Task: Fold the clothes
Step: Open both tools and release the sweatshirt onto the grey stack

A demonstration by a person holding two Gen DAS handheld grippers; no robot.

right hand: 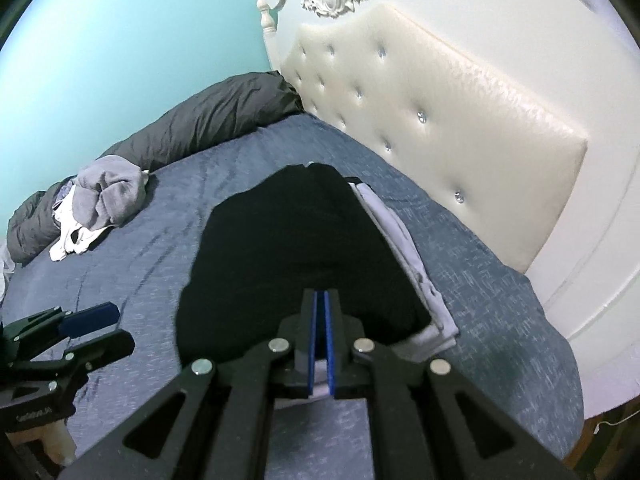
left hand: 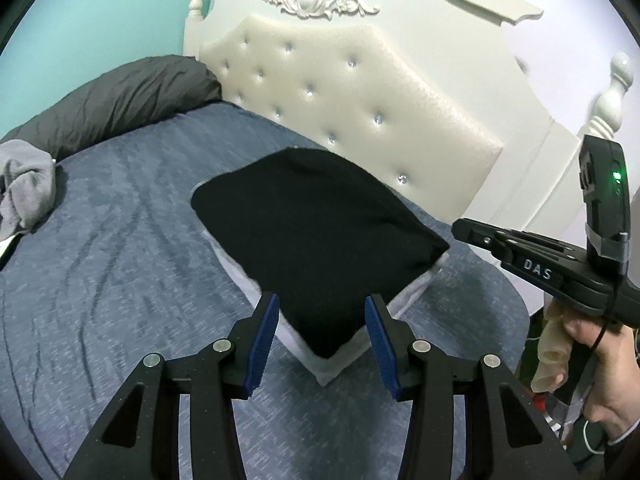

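Left wrist: left gripper (left hand: 322, 330) stood released, empty, above the near corner of the black fold (left hand: 316, 236), which sat on a grey fold (left hand: 412, 294) on the bed (left hand: 120, 240). Right gripper (left hand: 472, 232) hung off the stack's right corner.

Right wrist: right gripper (right hand: 322, 300) was clenched, apparently on nothing; black fold (right hand: 296, 256) ran lengthwise ahead. Unfolded pile (right hand: 100, 200) lay far left, nearer the left gripper (right hand: 104, 324).
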